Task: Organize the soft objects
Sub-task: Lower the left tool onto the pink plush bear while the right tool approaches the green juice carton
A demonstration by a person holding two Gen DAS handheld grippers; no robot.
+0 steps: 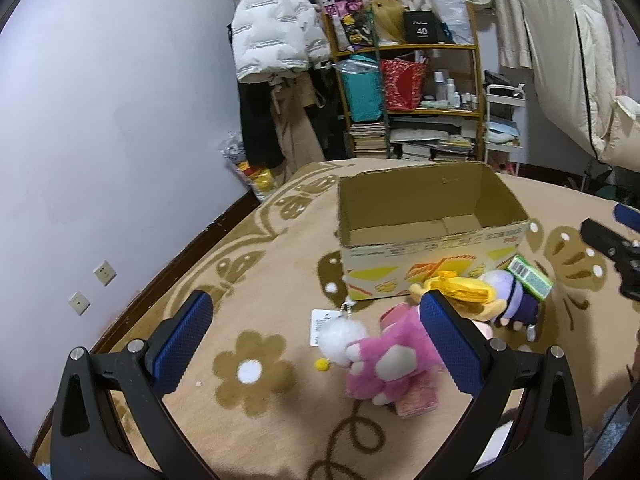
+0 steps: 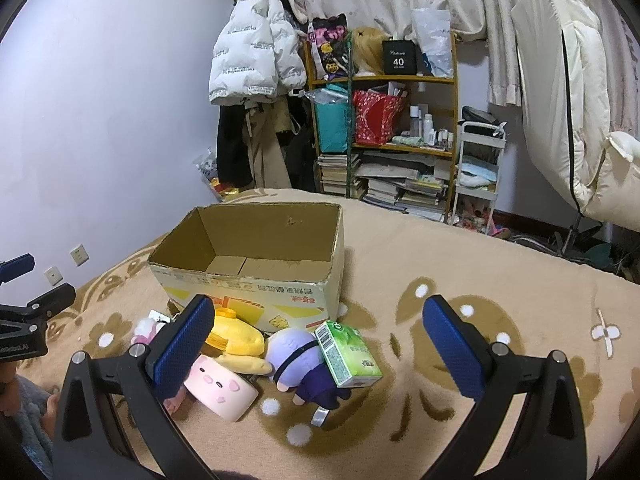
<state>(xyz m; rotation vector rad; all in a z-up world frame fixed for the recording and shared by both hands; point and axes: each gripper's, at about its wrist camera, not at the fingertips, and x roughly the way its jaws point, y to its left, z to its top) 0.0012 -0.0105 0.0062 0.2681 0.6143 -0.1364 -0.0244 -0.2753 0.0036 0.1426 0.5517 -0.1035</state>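
Note:
An open, empty cardboard box [image 1: 436, 264] [image 2: 256, 292] stands on the tan blanket. In front of it lies a heap of soft toys: a pink plush [image 1: 396, 356], a white pompom charm [image 1: 340, 338], a yellow plush [image 1: 460, 288] [image 2: 236, 336], a purple doll [image 1: 512, 296] [image 2: 304, 364], a pink pig plush [image 2: 220, 388] and a green tissue pack [image 1: 530, 276] [image 2: 348, 354]. My left gripper [image 1: 316, 344] hangs open above the pink plush and pompom. My right gripper [image 2: 320, 348] is open over the purple doll and tissue pack, holding nothing.
The flower-patterned blanket [image 2: 440, 264] covers a bed along the wall [image 1: 100, 120]. Behind stand a cluttered shelf [image 2: 384, 120], hanging coats [image 2: 256, 40] and a white cart [image 2: 478, 168]. A person's sleeve [image 2: 28, 420] shows at lower left.

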